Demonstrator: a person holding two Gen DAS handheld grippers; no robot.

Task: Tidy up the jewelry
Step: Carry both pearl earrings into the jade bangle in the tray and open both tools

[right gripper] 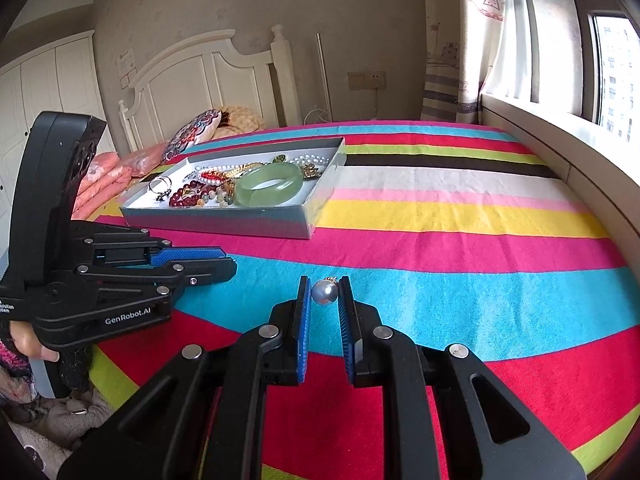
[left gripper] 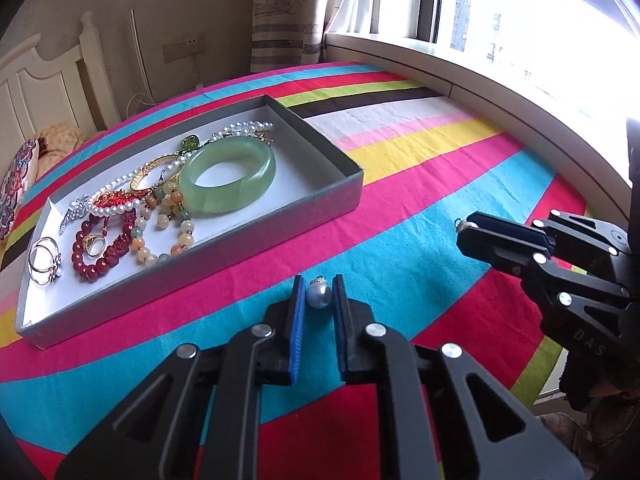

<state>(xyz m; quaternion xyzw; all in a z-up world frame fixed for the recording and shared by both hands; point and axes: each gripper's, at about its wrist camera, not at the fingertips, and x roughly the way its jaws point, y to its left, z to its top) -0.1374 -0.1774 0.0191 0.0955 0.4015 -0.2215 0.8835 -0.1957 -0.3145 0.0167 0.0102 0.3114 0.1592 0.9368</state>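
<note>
Pinching a pearl earring (left gripper: 319,295) each, left gripper (left gripper: 319,294) and right gripper (right gripper: 325,292)

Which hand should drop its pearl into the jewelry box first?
Left. The left hand-held gripper already pinches a pearl and sits on the side nearer the box. The right hand-held gripper is farther from it.

your left gripper's (left gripper: 318,294) body runs off the bottom edge, the pearl earring's (left gripper: 319,295) gold cap too small to make out, jewelry pile (left gripper: 132,216) in the tray too tangled to count, your hand (right gripper: 34,346) mostly hidden behind the gripper handle
</note>
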